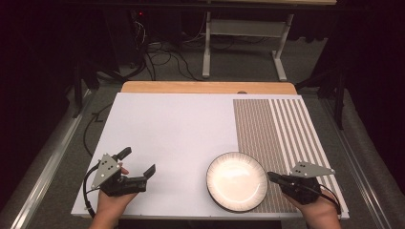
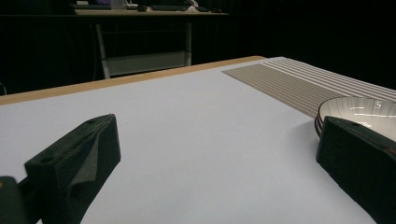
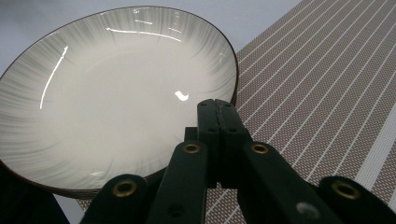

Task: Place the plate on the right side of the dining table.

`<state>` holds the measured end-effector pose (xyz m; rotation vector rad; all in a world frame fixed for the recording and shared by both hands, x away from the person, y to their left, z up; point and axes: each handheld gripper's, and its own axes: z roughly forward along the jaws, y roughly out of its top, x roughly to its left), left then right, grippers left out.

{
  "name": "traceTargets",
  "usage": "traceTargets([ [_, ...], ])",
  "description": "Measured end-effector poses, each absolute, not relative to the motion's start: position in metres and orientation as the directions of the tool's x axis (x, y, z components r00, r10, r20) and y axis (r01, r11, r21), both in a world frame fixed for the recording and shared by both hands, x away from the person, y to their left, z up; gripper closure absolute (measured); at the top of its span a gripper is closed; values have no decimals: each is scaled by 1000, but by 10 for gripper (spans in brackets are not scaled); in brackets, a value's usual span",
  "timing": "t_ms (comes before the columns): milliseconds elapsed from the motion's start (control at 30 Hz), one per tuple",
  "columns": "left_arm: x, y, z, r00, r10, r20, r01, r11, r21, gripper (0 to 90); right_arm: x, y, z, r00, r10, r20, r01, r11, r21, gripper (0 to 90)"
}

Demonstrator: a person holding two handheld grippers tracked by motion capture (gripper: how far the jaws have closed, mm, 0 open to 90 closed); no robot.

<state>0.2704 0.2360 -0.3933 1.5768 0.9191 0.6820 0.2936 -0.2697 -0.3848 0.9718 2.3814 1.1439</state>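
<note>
Now, right gripper (image 3: 218, 105) clamped shut on plate (image 3: 116, 93) rim, plate bare inside; left gripper (image 1: 138, 162) held agape.

I can't read any text, label, brand or number anywhere in these three views.
</note>
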Motion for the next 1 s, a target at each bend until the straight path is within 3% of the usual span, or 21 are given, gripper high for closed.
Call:
traceTargets([
  [1000,271,235,-393,531,846,-48,197,-69,978,6,294,-265,-389,-728,685,-16,439,485,756,900],
])
